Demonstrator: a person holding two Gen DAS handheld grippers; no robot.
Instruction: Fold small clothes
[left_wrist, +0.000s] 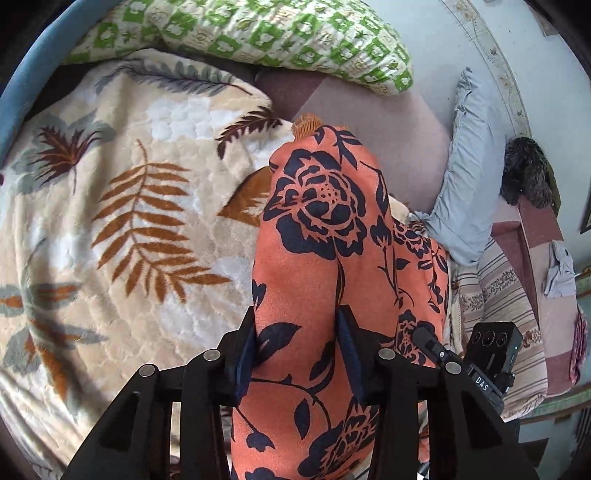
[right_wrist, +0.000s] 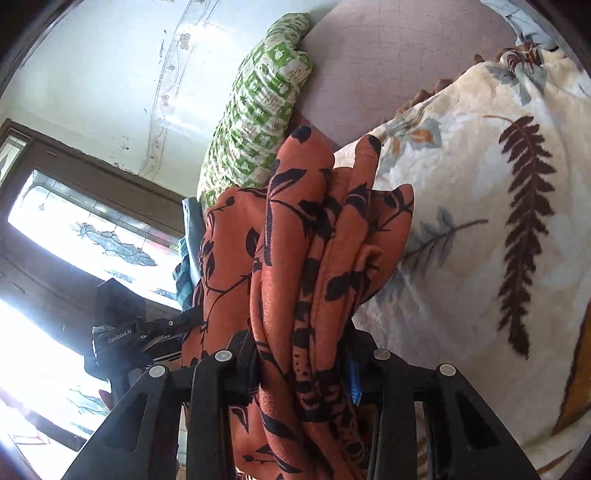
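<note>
The right gripper (right_wrist: 303, 354) clamps a bunched orange garment with dark floral print (right_wrist: 295, 229), its folds standing up between the two black fingers (right_wrist: 242, 354). To the right lies a cream blanket with brown fern leaves (right_wrist: 480, 206). Beyond the cloth a green-and-white checked pillow (right_wrist: 258, 114) leans against a pale wall (right_wrist: 92, 74). At lower left the left gripper (right_wrist: 125, 332) shows before a bright window (right_wrist: 92, 229).
</note>
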